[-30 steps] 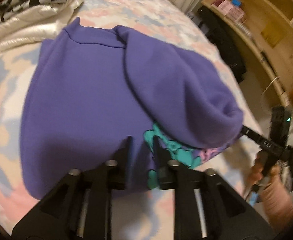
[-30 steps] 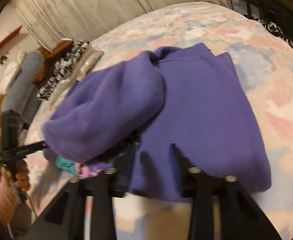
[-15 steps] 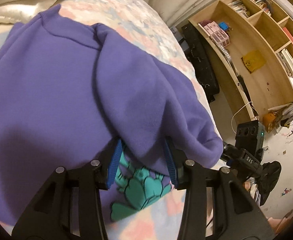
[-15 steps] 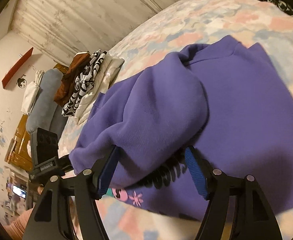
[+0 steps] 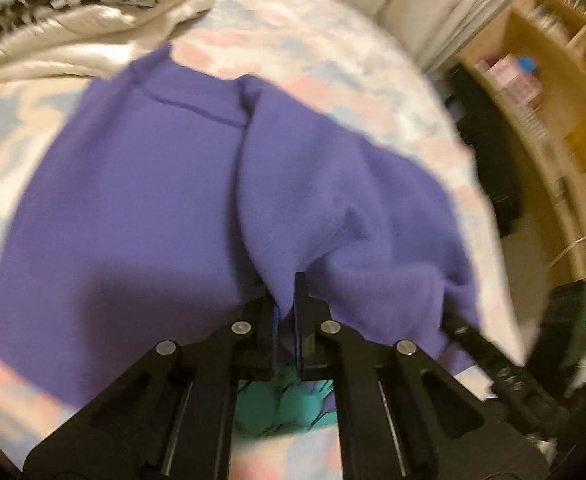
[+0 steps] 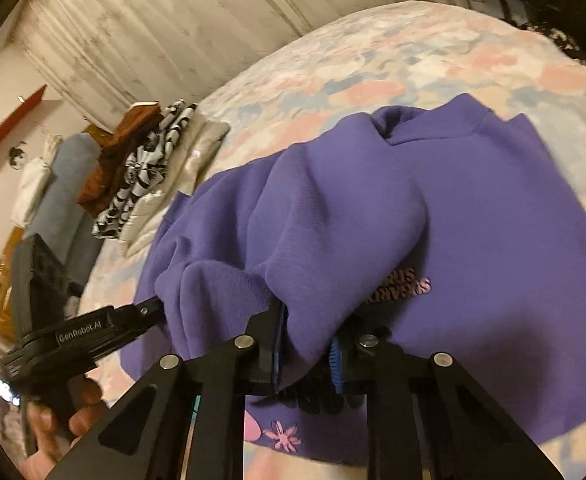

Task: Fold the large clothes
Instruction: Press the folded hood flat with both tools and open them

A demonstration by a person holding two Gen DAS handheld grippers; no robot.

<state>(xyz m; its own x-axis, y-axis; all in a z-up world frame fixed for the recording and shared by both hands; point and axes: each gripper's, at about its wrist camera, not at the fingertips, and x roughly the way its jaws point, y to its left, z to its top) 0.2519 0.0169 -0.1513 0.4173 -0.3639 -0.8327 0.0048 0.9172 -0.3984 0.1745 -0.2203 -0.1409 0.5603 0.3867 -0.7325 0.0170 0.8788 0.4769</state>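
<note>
Both tongs tilted down over the bed (image 6: 373, 64), jaws just closed: left gripper (image 5: 287, 304) and right gripper (image 6: 307, 344) each pinching purple sweatshirt (image 6: 473, 220) fold. "GenRobot.AI" printed on left gripper.

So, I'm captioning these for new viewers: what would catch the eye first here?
The big purple sweatshirt spread across the pastel bedspread, its folded-over part pinched by both the left gripper and the right gripper. Next, the stack of folded clothes at the bed's far edge.
</note>
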